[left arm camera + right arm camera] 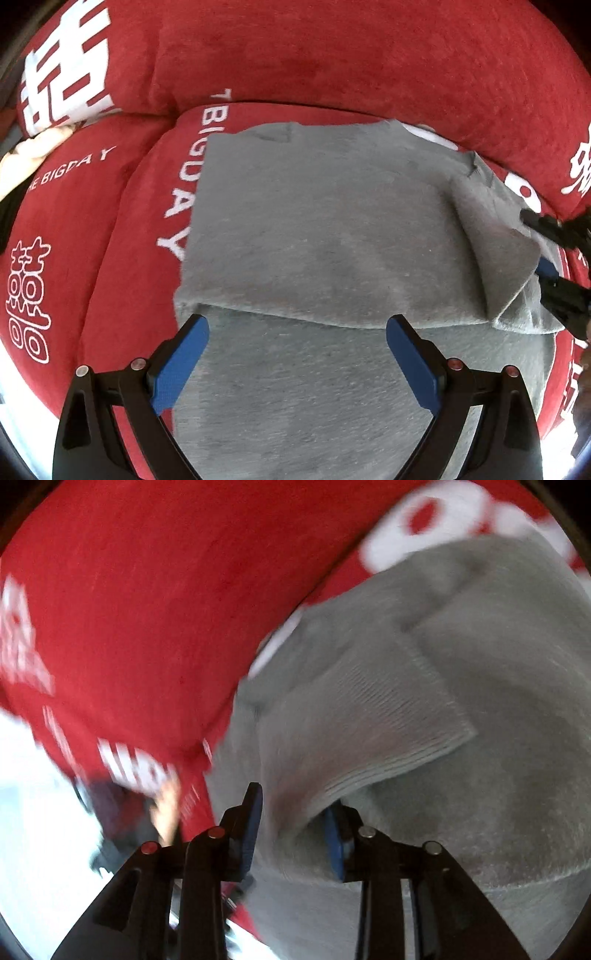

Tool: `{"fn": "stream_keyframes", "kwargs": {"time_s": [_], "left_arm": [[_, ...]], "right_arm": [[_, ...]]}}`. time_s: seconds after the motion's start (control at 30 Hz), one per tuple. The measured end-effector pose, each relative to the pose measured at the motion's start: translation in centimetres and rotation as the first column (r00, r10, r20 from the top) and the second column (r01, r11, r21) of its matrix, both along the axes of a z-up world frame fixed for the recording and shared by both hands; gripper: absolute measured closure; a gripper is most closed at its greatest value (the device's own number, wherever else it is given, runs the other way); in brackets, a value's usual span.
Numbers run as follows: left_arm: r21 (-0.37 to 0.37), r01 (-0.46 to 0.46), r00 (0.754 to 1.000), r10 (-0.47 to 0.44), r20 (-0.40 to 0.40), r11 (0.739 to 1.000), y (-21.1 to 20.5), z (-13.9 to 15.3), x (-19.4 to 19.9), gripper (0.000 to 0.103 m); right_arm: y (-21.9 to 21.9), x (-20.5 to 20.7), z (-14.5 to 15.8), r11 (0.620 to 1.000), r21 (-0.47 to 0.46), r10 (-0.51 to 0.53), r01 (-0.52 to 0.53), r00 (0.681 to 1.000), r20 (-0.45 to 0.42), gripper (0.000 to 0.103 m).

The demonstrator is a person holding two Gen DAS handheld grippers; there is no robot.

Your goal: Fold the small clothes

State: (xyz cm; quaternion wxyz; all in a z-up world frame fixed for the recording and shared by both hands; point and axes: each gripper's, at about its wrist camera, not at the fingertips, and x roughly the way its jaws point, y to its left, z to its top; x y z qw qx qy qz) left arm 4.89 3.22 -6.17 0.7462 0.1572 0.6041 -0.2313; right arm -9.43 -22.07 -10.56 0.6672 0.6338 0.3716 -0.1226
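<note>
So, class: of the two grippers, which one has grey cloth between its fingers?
The right gripper: grey garment fabric is bunched between its blue pads. The left gripper hovers wide open, holding nothing.

One grey knit garment (325, 229) with one ribbed cuff (399, 731). Three red plush cushions with white lettering: one seat cushion under the garment (147, 206), one seat cushion beside it (66, 229), one back cushion (332, 55). Two black grippers with blue pads: left (297, 325), right (293, 812).
</note>
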Motion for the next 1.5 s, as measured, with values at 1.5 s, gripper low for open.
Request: {"fn": "stream_keyframes", "kwargs": {"time_s": [1.5], "left_arm": [[0.068,-0.012,1.000,0.013,-0.007,0.998,1.3,-2.5,2.2,0.006]], "right_arm": [[-5.6,-15.1,0.8,0.983,-0.134,-0.146,0.126,0.977,-0.153,0.097]]}}
